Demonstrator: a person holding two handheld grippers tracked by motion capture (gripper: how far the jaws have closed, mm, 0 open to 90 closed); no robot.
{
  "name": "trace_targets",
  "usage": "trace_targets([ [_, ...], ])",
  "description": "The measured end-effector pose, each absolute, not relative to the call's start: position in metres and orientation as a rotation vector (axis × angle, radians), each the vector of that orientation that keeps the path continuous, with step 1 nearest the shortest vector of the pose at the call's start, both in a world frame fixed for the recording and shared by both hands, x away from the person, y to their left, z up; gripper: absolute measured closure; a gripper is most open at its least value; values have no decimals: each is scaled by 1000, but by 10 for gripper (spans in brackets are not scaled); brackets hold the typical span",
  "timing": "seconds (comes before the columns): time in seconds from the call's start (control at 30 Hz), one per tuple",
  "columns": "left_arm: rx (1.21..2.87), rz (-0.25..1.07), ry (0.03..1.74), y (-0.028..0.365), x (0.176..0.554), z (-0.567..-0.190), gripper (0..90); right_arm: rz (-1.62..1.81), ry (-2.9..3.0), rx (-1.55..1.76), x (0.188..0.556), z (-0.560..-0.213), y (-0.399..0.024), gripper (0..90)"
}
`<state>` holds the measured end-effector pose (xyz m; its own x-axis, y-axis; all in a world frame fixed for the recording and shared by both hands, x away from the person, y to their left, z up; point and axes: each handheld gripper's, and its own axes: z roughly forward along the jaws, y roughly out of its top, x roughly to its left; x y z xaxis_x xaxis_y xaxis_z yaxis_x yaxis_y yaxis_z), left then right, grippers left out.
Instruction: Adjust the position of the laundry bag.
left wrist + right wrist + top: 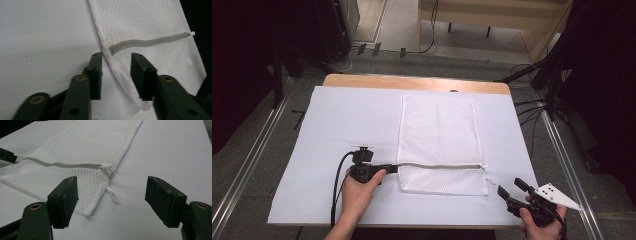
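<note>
Mesh bag (439, 142) lies flat mid-table on white sheet (337, 120), long axis running away from me. Grey zipper (147, 43) runs crosswise near my end, slider (100, 166) at right end. My left gripper (393, 168) at bag's left edge beside zipper's closed end, jaws parted, straddling the edge, pinching nothing. My right gripper (511, 187) wide open, empty, near slider but apart. Right hand nearer slider; left one set to pin edge.

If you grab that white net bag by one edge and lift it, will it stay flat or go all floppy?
Probably floppy: the mesh bag is thin netting lying limp on the table cover. It likely weighs little. The zipper line already looks wavy, so it should bend too.
</note>
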<state>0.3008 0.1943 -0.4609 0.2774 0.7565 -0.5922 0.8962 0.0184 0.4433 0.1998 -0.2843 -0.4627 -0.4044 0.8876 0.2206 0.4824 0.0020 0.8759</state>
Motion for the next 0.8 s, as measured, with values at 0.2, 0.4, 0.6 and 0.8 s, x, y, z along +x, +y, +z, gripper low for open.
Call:
trace_targets([
  [0.2,1844,-327,1471,176,299,-459,489,1375,1893,1410,200,-463,-284,276],
  [0.4,1935,-217,1460,159,280,-454,512,1376,1899,1410,200,-463,-286,276],
  [0.6,1933,-203,1443,166,276,-459,900,1371,1896,1408,201,-463,-285,277],
  [0.8,1863,-159,1472,194,266,-459,900,1366,1897,1411,200,-463,-286,277],
])
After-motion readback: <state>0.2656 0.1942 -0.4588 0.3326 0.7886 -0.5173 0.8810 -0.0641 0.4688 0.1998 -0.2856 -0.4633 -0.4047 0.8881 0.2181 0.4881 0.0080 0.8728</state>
